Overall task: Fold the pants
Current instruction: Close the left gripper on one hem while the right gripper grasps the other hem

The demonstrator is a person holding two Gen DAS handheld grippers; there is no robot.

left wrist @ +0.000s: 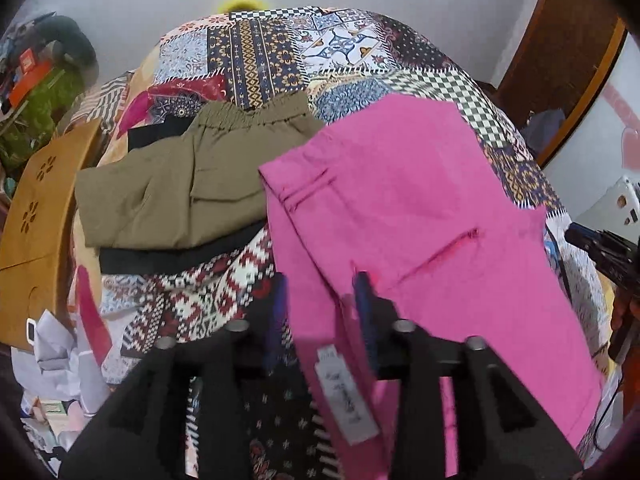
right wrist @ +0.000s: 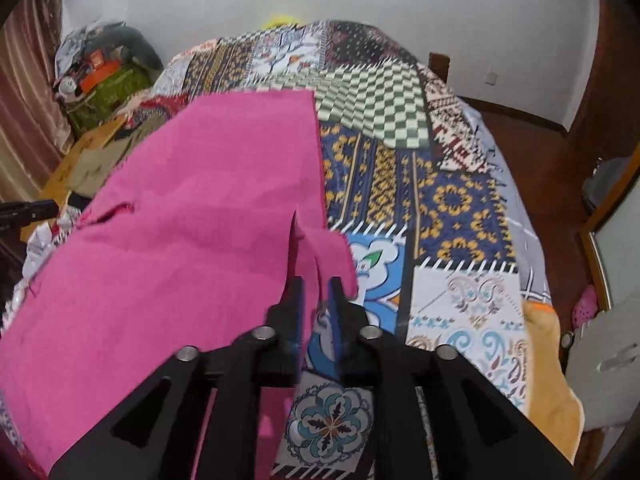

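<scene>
Bright pink pants (left wrist: pixel 408 208) lie partly lifted over a patchwork bedspread (left wrist: pixel 280 48). My left gripper (left wrist: pixel 322 304) stands at their near left edge, its fingers spread with the pink cloth and a white label (left wrist: pixel 344 392) between them. In the right wrist view the pink pants (right wrist: pixel 192 216) fill the left half. My right gripper (right wrist: pixel 318 308) is shut on a corner flap of the pants and holds it above the bedspread (right wrist: pixel 448 208). The other gripper's black tip (left wrist: pixel 600 248) shows at the right edge of the left wrist view.
Folded olive-brown pants (left wrist: pixel 188 184) lie on a black garment (left wrist: pixel 168 258) at the left of the bed. A wooden stool (left wrist: pixel 36 208) and crumpled paper (left wrist: pixel 60 352) stand left of the bed. A cluttered pile (right wrist: pixel 108 72) sits at the far left wall. A mirror frame (left wrist: pixel 560 60) stands right.
</scene>
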